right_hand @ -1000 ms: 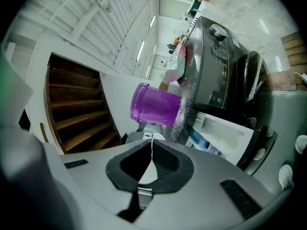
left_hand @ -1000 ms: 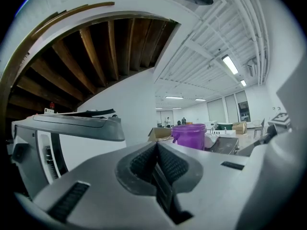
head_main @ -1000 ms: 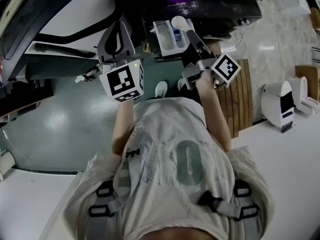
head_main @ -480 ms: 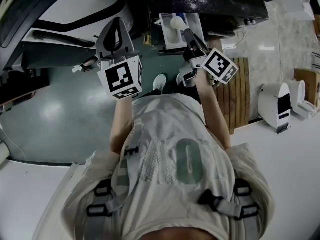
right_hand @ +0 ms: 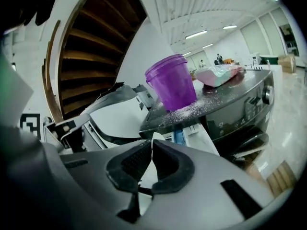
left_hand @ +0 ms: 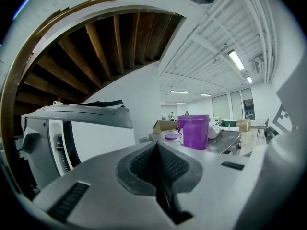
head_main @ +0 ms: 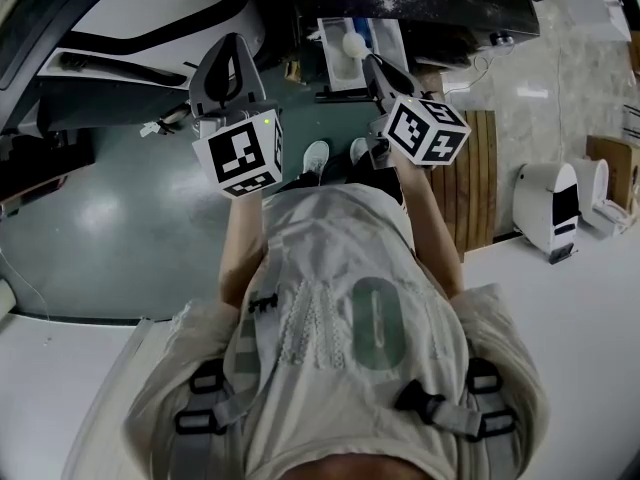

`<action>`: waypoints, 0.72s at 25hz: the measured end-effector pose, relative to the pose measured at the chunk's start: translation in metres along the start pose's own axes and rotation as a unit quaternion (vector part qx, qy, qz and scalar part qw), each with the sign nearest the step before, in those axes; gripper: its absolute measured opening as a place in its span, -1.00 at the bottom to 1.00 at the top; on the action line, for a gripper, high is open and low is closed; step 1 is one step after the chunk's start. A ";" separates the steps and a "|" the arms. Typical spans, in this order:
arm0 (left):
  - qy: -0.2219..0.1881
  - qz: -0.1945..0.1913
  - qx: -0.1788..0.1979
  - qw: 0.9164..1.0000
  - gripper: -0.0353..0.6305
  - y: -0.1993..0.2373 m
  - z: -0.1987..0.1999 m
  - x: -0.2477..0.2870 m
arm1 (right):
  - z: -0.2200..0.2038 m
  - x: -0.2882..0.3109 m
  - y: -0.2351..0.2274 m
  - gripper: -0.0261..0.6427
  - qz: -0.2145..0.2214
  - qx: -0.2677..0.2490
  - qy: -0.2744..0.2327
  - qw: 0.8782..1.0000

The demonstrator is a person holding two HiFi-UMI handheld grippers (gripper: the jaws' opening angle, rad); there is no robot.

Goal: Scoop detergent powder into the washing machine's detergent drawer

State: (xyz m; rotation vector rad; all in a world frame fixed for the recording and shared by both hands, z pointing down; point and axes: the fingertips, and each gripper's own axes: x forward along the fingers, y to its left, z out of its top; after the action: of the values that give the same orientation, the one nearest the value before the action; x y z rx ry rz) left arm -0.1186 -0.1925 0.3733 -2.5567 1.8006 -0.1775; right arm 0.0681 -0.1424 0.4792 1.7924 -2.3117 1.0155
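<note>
- Green floor (head_main: 120,218) fills the left; at top centre the drawer (head_main: 330,63) stands open.
- Right claw (right_hand: 149,164), pinching the scoop (head_main: 353,44), has moved up, so the scoop now hangs over the drawer, likely ready to tip.
- Left claw (left_hand: 157,169) is pressed together and empty.

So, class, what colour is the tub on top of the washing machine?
The tub is purple, clearest in the right gripper view.
</note>
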 end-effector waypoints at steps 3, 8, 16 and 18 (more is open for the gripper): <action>0.002 0.001 0.000 1.000 -0.83 -0.001 -0.001 -0.001 | -0.005 0.002 0.002 -0.89 -0.009 -0.053 0.021 0.998; 0.008 0.001 0.001 1.000 -0.83 -0.002 -0.006 -0.001 | -0.013 0.006 0.003 -0.89 -0.029 -0.155 0.052 0.986; 0.014 0.006 0.000 1.000 -0.83 0.000 -0.011 -0.001 | -0.025 0.014 0.012 -0.89 -0.030 -0.306 0.097 0.946; 0.015 0.006 -0.001 1.000 -0.83 0.000 -0.012 -0.001 | -0.029 0.015 0.012 -0.89 -0.027 -0.336 0.111 0.935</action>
State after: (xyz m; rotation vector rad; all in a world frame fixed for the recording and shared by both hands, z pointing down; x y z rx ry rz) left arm -0.1206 -0.1908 0.3854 -2.5567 1.8276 -0.2146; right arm 0.0428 -0.1389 0.5022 1.3675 -2.0901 0.3141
